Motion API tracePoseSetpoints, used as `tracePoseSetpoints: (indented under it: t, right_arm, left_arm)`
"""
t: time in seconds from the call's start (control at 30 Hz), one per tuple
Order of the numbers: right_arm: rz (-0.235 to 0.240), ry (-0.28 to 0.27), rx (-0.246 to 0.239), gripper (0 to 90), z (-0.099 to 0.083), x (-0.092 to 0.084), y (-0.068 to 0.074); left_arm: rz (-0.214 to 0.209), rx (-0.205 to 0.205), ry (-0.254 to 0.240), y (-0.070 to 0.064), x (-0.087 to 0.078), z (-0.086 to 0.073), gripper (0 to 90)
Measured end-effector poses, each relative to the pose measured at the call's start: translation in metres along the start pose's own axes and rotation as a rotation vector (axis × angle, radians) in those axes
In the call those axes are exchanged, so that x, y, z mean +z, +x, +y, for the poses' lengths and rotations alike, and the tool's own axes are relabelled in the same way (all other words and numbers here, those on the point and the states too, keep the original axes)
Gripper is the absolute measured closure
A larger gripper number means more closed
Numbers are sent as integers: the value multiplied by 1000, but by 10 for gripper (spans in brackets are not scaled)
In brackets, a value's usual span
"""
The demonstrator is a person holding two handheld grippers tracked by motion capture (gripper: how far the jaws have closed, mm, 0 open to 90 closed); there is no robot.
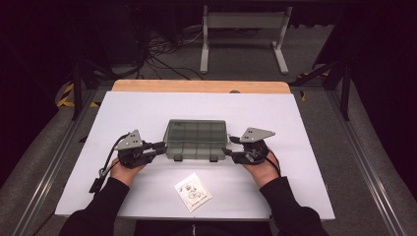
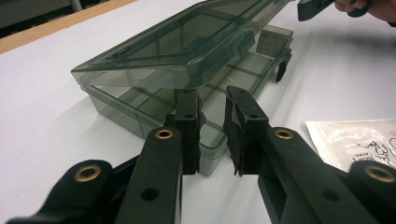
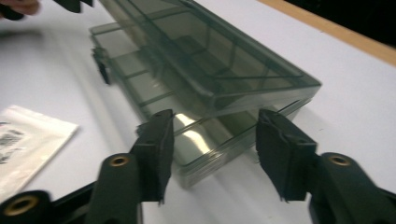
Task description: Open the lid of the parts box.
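1. High view: smoke-grey compartment box at mid-table on white sheet, left gripper and right gripper at its two short ends; small printed bag near the front edge, well apart.
2. Left gripper view: lid propped ajar over tray; jaws narrowly parted, straddling the tray's end corner (contact not discernible).
3. Right gripper view: jaws wide apart, nothing clamped, tray end between them.

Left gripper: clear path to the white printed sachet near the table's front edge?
Probably yes. The white printed sachet lies alone on the white table, nearer the person than the smoky transparent compartment box. The left gripper has nothing between its jaws and nothing in the way.
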State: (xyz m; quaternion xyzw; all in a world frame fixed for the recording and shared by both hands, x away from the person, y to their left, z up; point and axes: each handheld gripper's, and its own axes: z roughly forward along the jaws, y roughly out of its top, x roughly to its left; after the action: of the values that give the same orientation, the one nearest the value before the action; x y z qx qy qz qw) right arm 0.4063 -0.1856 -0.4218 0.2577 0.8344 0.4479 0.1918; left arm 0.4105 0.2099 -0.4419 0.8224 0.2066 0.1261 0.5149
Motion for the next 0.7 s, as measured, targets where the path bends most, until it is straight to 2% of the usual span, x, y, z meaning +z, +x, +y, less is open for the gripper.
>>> tracePoseSetpoints:
  t: [0.1,0.27,0.43,0.53,0.7]
  right_arm:
    - [-22,9,-15,415,3,5,-2]
    - [-22,4,-14,415,8,5,-6]
    - [-20,-10,-13,416,15,3,-10]
    - [-16,-15,-12,417,19,3,-13]
    - [-13,-24,-8,422,25,2,-17]
  left_arm:
    - [-6,15,18,-2,2,0,717]
    - [-28,42,38,-5,6,-1,639]
    - [-63,70,92,-10,15,-2,570]
    - [-84,68,104,-12,18,-2,560]
    - [-86,77,107,-12,19,-2,549]
